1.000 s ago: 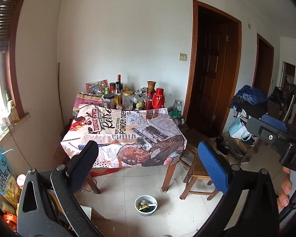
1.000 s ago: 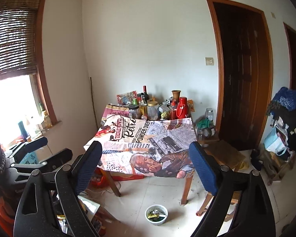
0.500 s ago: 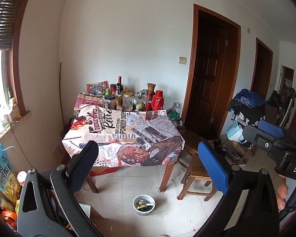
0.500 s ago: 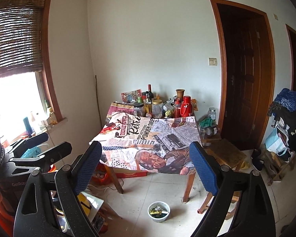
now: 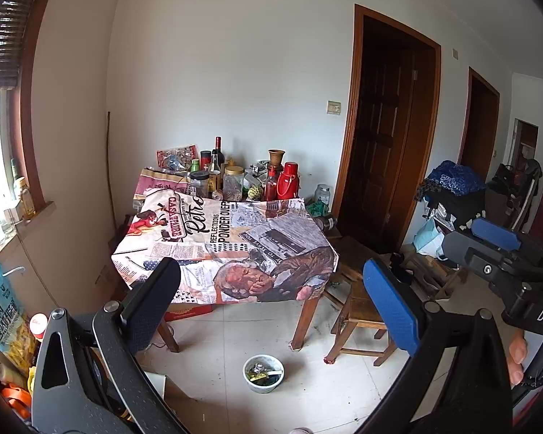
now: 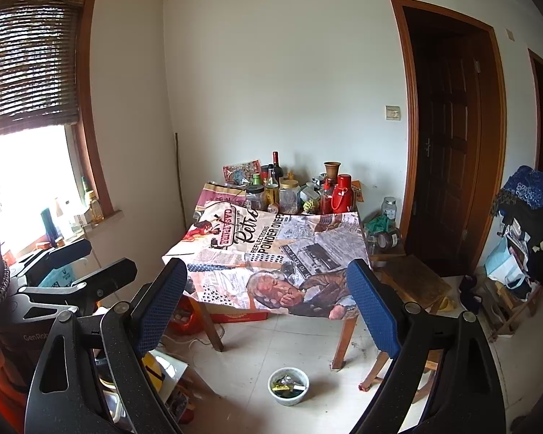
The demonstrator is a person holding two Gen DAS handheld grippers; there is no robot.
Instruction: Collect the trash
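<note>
A small white bowl (image 5: 264, 374) with scraps of trash in it stands on the floor tiles in front of the table; the right wrist view has the bowl (image 6: 288, 386) low in the middle. My left gripper (image 5: 271, 300) is open with nothing between its blue pads, well back from the bowl. My right gripper (image 6: 268, 300) is open too and holds nothing; it also shows at the right edge as the right gripper (image 5: 488, 242). The left gripper (image 6: 79, 264) appears at the left of the right wrist view.
A table (image 5: 231, 246) under a printed newspaper cloth carries bottles, jars and a red flask (image 5: 289, 181) at its back. A wooden stool (image 5: 358, 311) stands right of it. Bags and clutter (image 5: 7, 325) lie along the left wall, piled things (image 6: 525, 238) on the right, dark doors behind.
Both views have drifted slightly; the table and bowl sit a little further left in the left wrist view and further right in the right wrist view. Both grippers stay open.
</note>
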